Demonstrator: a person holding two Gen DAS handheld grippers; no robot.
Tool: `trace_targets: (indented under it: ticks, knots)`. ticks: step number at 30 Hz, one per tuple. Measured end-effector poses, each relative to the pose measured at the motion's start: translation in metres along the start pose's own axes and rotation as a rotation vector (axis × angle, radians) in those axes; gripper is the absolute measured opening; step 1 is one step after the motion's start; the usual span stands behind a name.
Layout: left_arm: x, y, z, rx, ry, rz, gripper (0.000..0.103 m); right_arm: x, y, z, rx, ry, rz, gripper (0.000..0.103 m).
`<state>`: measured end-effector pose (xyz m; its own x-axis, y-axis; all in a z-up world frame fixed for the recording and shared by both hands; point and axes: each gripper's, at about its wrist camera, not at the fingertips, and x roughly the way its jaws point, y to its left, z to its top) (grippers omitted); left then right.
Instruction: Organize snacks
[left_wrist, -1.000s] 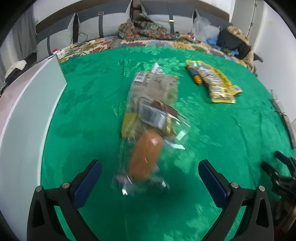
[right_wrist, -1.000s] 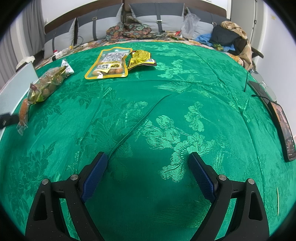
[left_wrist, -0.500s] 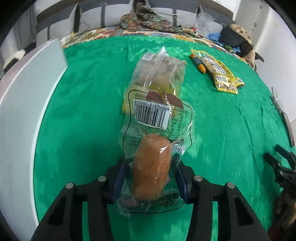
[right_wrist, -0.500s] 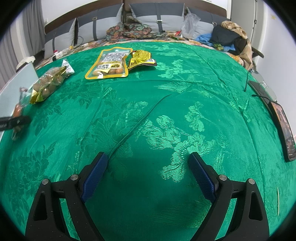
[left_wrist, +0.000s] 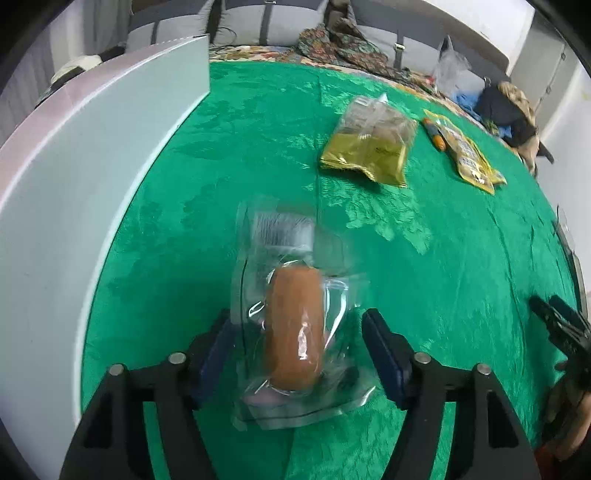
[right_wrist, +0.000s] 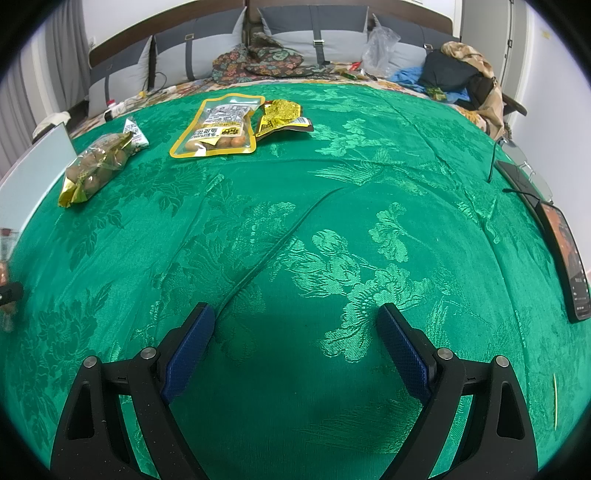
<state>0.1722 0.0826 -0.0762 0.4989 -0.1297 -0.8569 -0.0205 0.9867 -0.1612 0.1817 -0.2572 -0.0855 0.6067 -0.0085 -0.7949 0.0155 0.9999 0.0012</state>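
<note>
My left gripper (left_wrist: 295, 347) is shut on a clear packet holding an orange-brown sausage (left_wrist: 294, 328) and carries it above the green cloth, next to a white box (left_wrist: 85, 177) on the left. A gold bag of round snacks (left_wrist: 371, 142) lies farther ahead; it also shows in the right wrist view (right_wrist: 98, 166). A yellow-edged snack pouch (right_wrist: 218, 127) and a yellow wrapper (right_wrist: 280, 116) lie at the back. My right gripper (right_wrist: 295, 347) is open and empty over bare cloth.
The green cloth (right_wrist: 332, 221) covers a bed. A phone (right_wrist: 565, 254) and cables lie at its right edge. Pillows, clothes and bags sit along the headboard. The left gripper's tip shows at the right wrist view's left edge (right_wrist: 9, 293).
The left gripper closed on the sausage packet, lifted it off the gold bag and swung left toward the white box. The right gripper has not moved.
</note>
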Motion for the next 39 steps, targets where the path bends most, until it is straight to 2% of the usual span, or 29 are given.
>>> trace_targets:
  ticks: [4,7,8,13,39]
  knots:
    - [0.008,-0.001,0.002,0.033,-0.034,0.025,0.089,0.000,0.000,0.000,0.000,0.000,0.000,0.092]
    - [0.017,-0.008,-0.001,0.125,-0.054,0.099,0.099,0.000,0.000,0.000,0.000,0.000,0.000,0.092]
    - [0.018,-0.005,-0.002,0.116,-0.067,0.099,0.103,0.000,0.000,0.000,0.000,0.000,0.000,0.092]
    - [0.018,-0.002,-0.003,0.097,-0.091,0.101,0.103,0.000,0.000,0.000,0.000,0.000,0.000,0.092]
    - [0.018,-0.002,-0.002,0.097,-0.092,0.100,0.103,0.000,0.000,0.000,-0.001,0.000,0.001,0.092]
